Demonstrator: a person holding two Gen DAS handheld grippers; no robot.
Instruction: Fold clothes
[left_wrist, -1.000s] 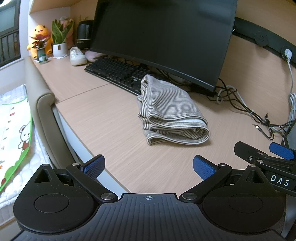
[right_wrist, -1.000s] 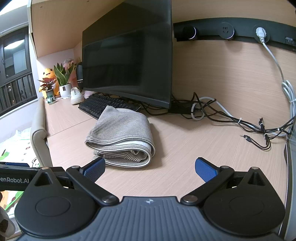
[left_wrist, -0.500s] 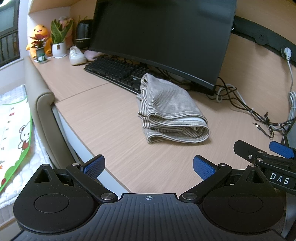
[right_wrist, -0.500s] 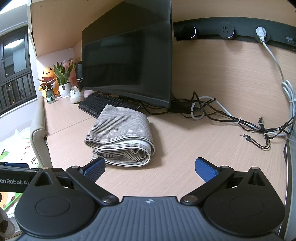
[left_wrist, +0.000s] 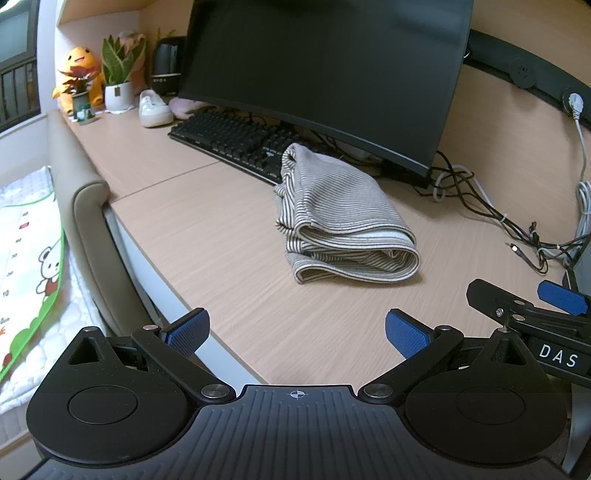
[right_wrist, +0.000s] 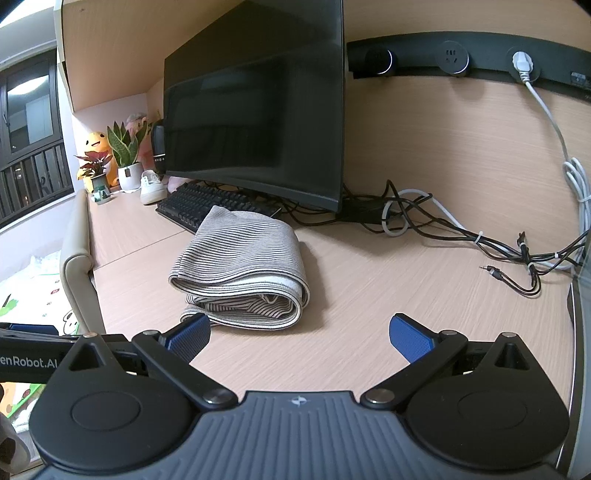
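Striped garment (left_wrist: 343, 218) folded into a thick compact bundle on the wooden desk (left_wrist: 207, 229); fine grey-and-cream stripes running across the top panel; stacked layers exposed at the near end, with a plain pale hem band along the upper fold and bolder dark stripes on the inner layers; rounded fold on the right edge, looser bunched cloth on the left edge. Lies just in front of the black keyboard (left_wrist: 229, 136) and below the dark monitor (left_wrist: 325, 70), far end touching or overlapping the keyboard edge; from the right wrist view, garment (right_wrist: 240, 266) left of centre, near end just beyond the left blue pad.

Left gripper (left_wrist: 295, 328) spread wide, blue pads well apart, nothing between them, held above the desk's near edge and apart from the garment. Right gripper (right_wrist: 299, 334) likewise spread wide and empty, short of the bundle; its black body and one blue pad visible at the right margin of the left wrist view.

Readable markings: white letters "DAS" on the right gripper body in the left wrist view; "enRobot.AI", cut off at the frame edge, on the left gripper body in the right wrist view; small lettering on the dark cylindrical device (right_wrist: 159, 149) beside the monitor, too small to read.
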